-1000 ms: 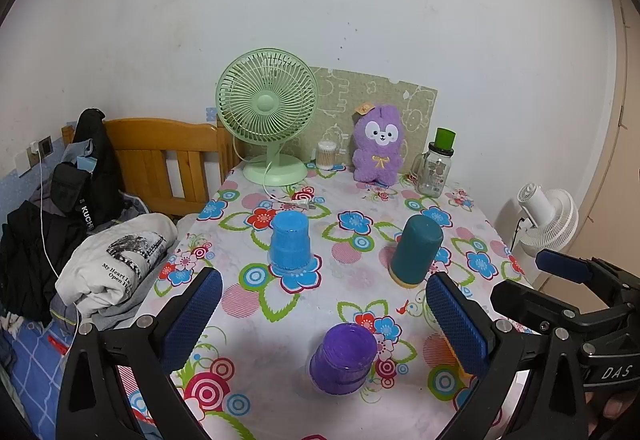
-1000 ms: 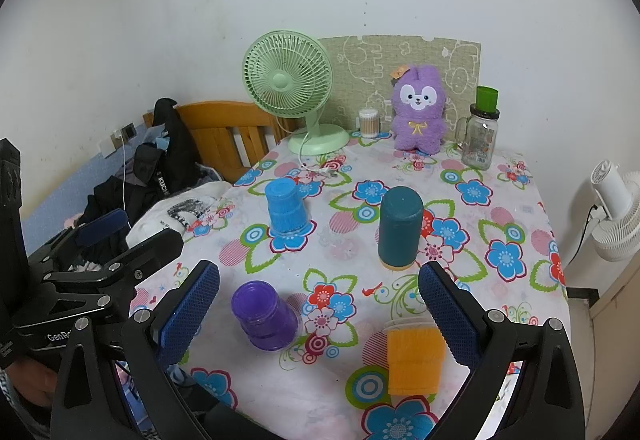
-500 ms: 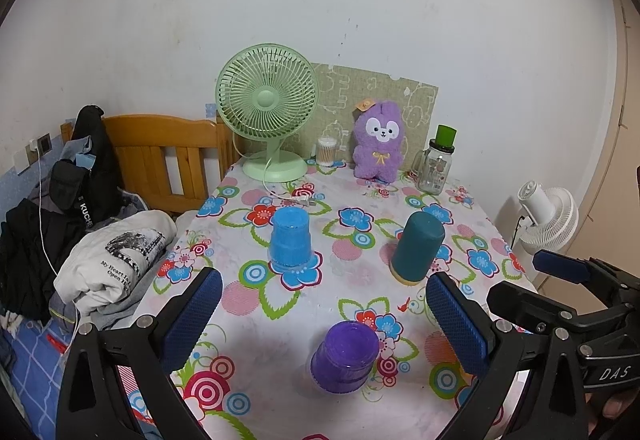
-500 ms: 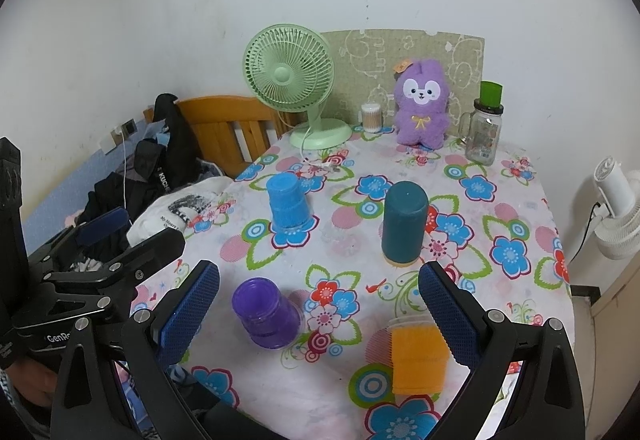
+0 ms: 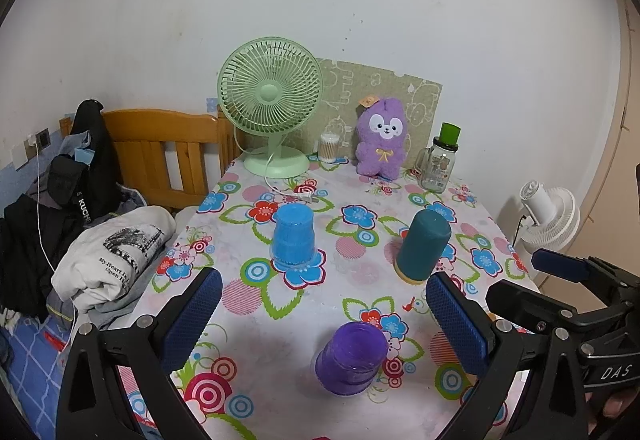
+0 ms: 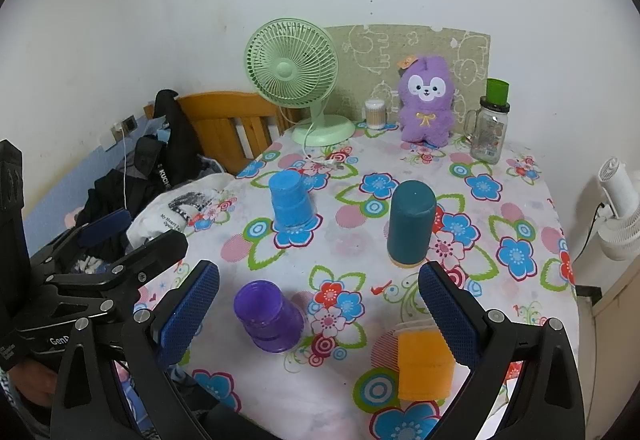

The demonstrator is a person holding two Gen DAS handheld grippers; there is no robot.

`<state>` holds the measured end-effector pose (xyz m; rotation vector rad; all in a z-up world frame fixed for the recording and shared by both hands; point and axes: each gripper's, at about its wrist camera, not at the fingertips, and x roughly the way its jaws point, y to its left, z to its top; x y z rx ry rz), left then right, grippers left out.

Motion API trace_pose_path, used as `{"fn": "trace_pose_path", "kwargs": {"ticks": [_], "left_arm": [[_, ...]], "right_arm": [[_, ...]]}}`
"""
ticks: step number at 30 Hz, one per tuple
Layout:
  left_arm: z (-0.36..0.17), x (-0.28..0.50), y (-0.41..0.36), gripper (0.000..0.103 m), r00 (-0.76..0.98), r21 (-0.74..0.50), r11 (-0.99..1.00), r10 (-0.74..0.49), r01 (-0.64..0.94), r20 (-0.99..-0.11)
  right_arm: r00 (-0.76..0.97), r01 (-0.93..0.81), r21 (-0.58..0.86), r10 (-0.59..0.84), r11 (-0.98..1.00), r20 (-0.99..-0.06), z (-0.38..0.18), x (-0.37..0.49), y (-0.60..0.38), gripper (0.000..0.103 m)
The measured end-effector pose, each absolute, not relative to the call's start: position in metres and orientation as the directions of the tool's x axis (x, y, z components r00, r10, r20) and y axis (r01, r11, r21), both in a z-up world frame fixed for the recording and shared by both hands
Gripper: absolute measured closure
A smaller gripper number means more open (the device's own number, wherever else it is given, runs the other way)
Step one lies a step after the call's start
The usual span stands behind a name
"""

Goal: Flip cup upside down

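We hold both the left gripper and the right gripper spread wide, grasping nothing. The orange cup sits at the table's near right edge, seemingly inverted already. Reaching clumsily, we might knock it over the edge, or tip the purple cup beside it.

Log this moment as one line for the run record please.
left gripper: open, empty | right gripper: open, empty | blue plastic cup, teal cup, purple cup, orange cup: on floral tablecloth, ungripped
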<state>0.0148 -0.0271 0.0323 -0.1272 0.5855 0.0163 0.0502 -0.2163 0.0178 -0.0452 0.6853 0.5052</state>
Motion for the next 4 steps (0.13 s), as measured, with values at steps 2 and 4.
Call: {"fn": "trace_pose_path", "kwargs": {"ticks": [2, 4], "left_arm": [[0.032, 0.0152, -0.027, 0.0, 0.834, -0.112, 0.992, -0.014, -0.057, -0.551], [0.0313, 0.0167, -0.0272, 0.0, 0.833, -0.112, 0.992, -0.018, -0.053, -0.554]], "right_arm": [[0.662, -0.458, 0.119, 0.428, 0.881, -0.616, 0.0176, 0.0505, -0.2153, 0.002], [0.661, -0.459, 0.12, 0.429, 0.88, -0.615, 0.018, 0.0513, -0.2147, 0.002]]}}
